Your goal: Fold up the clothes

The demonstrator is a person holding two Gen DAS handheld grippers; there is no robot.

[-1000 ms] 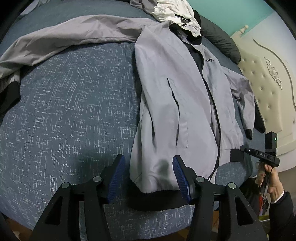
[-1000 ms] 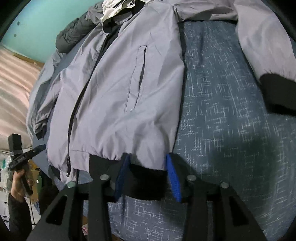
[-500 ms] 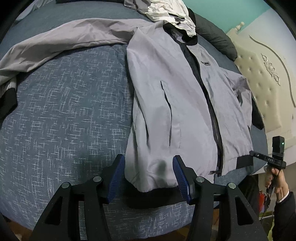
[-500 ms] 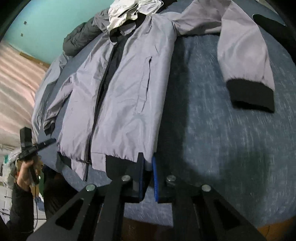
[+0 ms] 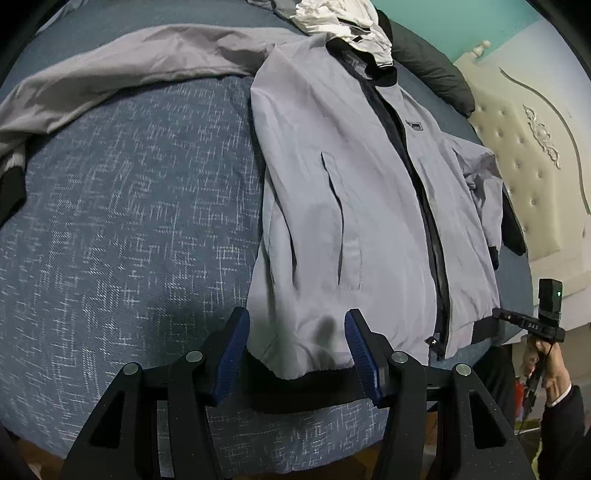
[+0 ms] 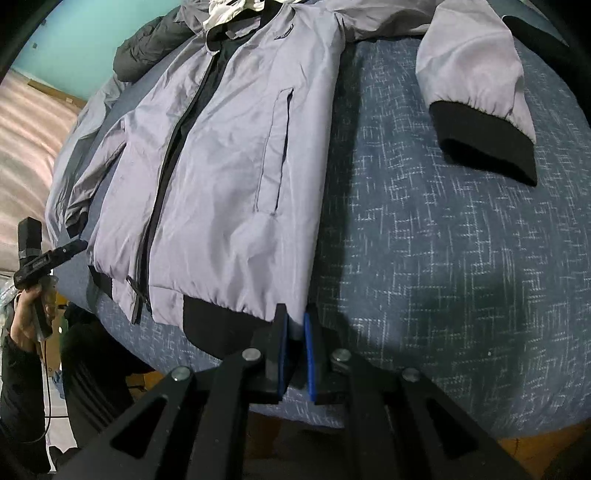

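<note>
one grey jacket on bed; left tool wide, right tool pinching its hem.

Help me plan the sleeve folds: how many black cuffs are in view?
2. One cuff lies on the bedspread, away from the jacket body; a second cuff peeks from the jacket's opposite edge, partly hidden.

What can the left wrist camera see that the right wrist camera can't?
Only left wrist: a cream tufted headboard and the open left tongs straddling the grey jacket hem. Only right wrist: a pink striped surface and the right tongs pinched shut on a hem corner. Both: the jacket spread on the blue patterned bedspread, a teal wall.
</note>
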